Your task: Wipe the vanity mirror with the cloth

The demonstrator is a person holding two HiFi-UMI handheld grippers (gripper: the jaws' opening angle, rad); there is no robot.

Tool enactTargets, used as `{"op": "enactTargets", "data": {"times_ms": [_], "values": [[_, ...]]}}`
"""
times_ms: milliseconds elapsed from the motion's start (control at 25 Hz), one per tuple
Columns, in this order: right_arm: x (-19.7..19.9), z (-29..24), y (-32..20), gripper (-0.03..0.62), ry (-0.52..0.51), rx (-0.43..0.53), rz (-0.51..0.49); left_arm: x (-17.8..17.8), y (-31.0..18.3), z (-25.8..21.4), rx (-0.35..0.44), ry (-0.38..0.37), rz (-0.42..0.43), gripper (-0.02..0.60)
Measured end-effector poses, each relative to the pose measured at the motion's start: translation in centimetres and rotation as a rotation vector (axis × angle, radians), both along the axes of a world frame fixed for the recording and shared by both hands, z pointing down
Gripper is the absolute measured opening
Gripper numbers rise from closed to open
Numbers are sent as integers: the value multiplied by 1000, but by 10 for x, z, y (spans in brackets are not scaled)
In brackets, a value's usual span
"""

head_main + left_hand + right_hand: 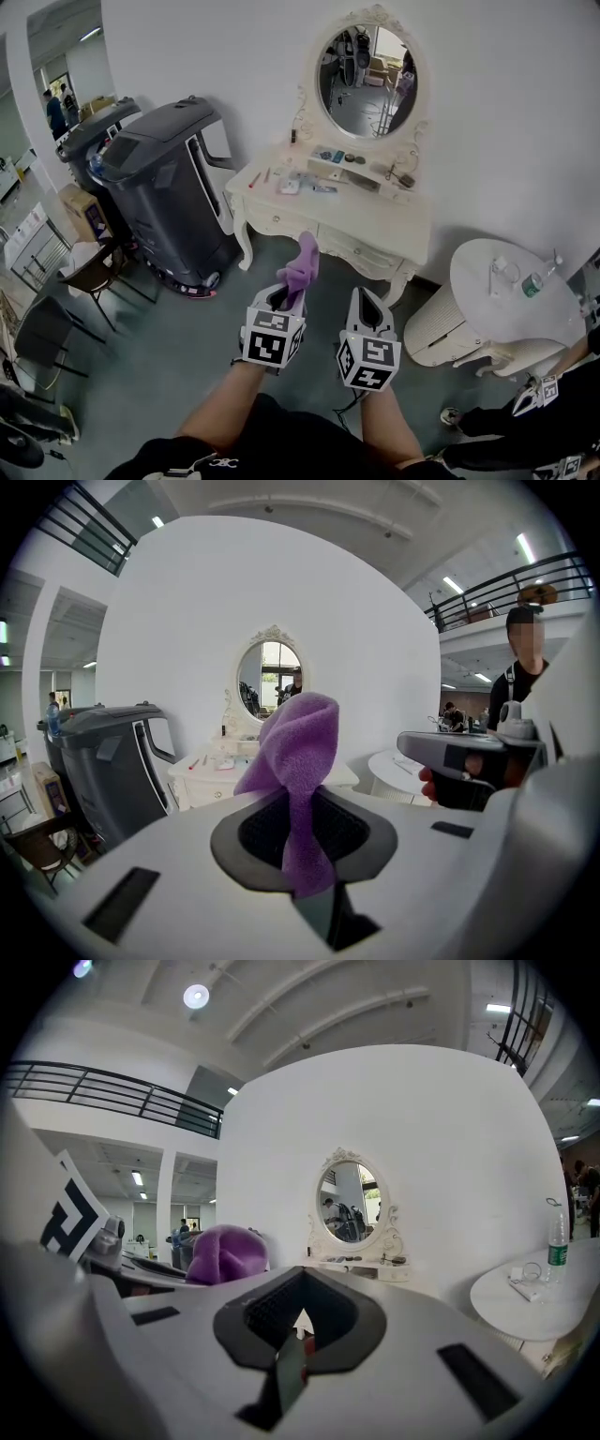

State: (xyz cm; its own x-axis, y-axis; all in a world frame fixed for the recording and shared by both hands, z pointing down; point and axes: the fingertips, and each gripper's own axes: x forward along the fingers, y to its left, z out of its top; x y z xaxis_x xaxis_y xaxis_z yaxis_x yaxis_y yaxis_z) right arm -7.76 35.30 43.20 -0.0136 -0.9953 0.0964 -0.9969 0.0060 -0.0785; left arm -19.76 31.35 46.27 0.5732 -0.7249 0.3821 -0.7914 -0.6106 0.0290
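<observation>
The oval vanity mirror [367,81] in a white ornate frame stands on a white dressing table [375,230] against the wall, well ahead of both grippers. A purple cloth [303,265] sticks up from my left gripper [285,293], whose jaws are shut on it; in the left gripper view the cloth [298,771] rises in front of the mirror [269,675]. My right gripper [367,309] is beside the left one, shut and empty. The right gripper view shows the mirror [349,1204] ahead and the cloth [223,1253] at its left.
A large black machine [169,187] stands left of the dressing table. Small items lie on the tabletop [328,178]. A round white side table [502,300] with a bottle [534,281] is at the right. Chairs [89,281] stand at the left. Another person [520,667] stands at the right.
</observation>
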Motion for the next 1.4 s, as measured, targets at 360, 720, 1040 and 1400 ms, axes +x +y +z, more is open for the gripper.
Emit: {"op": "enactTargets", "data": {"times_ms": [360, 720, 1040, 1400], "values": [[22, 10, -50, 9, 17, -13, 20, 27, -57, 16, -27, 10, 29, 58], [37, -8, -158, 9, 50, -17, 68, 50, -171, 2, -25, 22, 95, 58], [42, -11, -239, 9, 34, -21, 111, 62, -255, -4, -19, 31, 150, 58], [42, -12, -319, 9, -6, -22, 112, 59, -331, -4, -19, 34, 159, 58]]}}
